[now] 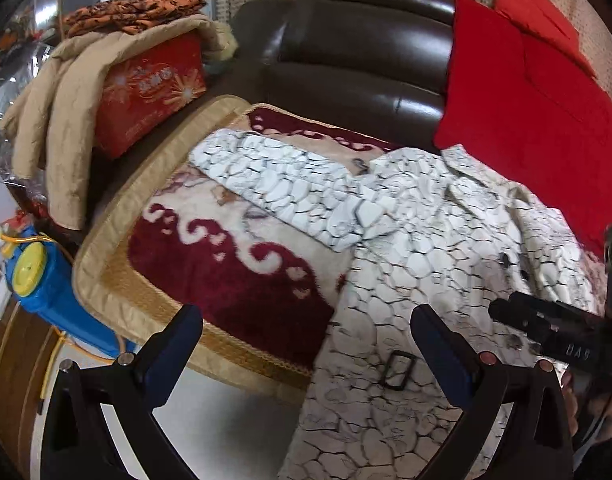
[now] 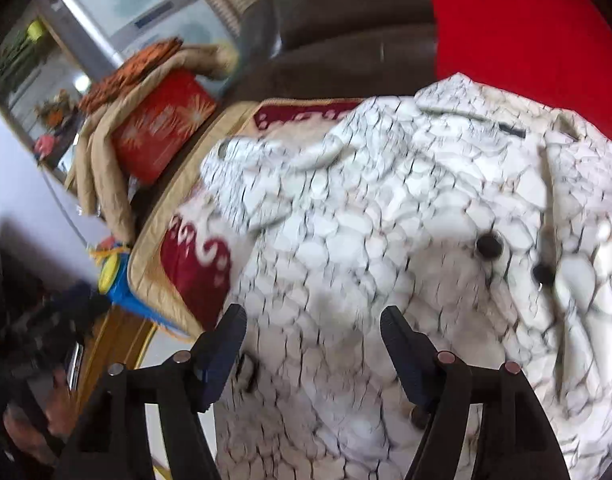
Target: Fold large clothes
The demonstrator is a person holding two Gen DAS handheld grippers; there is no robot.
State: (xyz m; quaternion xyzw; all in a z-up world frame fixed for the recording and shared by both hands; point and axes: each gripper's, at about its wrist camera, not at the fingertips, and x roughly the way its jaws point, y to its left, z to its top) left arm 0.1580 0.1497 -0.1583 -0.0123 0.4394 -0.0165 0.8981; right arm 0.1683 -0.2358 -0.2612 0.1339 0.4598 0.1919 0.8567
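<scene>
White crackle-print coat (image 1: 446, 248) is laid on the patterned blanket (image 1: 233, 280) over the sofa, long axis 5-to-11 o'clock, hem hung off the front edge, one sleeve (image 1: 297, 188) folded toward 10. Left claw (image 1: 306, 328) and right claw (image 2: 312, 332) are held wide open, empty, above it.

The coat (image 1: 426, 264) lies on the blanket (image 1: 233, 280) covering the sofa (image 1: 358, 60), one sleeve (image 1: 289, 192) stretched left. A cushion (image 1: 518, 112) leans behind it; a box (image 1: 149, 92) sits left.
</scene>
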